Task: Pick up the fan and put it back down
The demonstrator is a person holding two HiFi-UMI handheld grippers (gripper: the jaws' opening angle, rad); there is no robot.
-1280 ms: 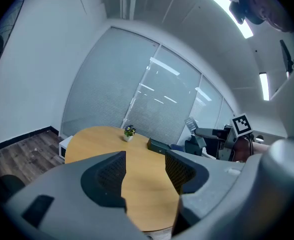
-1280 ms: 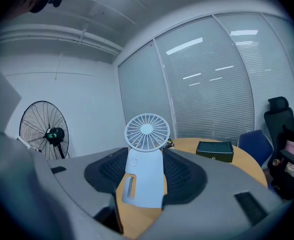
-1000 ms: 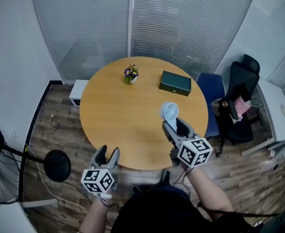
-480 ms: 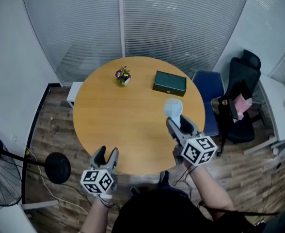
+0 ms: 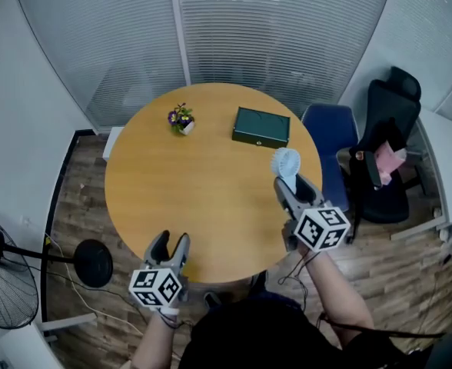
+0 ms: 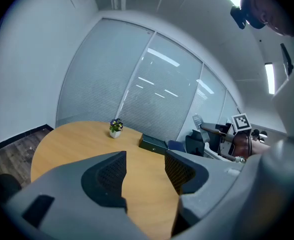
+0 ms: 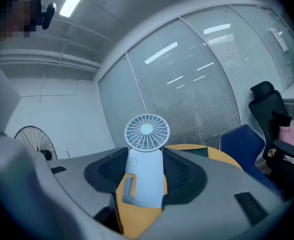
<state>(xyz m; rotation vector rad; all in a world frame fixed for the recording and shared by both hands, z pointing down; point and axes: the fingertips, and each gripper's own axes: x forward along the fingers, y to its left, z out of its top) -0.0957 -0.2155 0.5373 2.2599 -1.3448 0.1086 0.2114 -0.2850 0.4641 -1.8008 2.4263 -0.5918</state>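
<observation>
A small pale-blue handheld fan [image 5: 285, 162] stands upright between the jaws of my right gripper [image 5: 295, 191], over the right part of the round wooden table [image 5: 172, 191]. In the right gripper view the fan [image 7: 146, 169] fills the gap and both pads press its body, so the right gripper [image 7: 146, 171] is shut on it. My left gripper [image 5: 169, 244] hovers at the table's near edge, open and empty. In the left gripper view only the tabletop [image 6: 77, 139] shows between the parted jaws of the left gripper [image 6: 146, 169].
A dark green box [image 5: 261, 127] and a small flower pot [image 5: 181, 118] sit at the far side of the table. A blue chair [image 5: 330, 129] and a black office chair [image 5: 387, 129] stand to the right. A floor fan [image 5: 3, 267] stands at the left.
My right gripper has carried the fan further right and away over the table. The left gripper has shifted along the near edge, its jaws still apart.
</observation>
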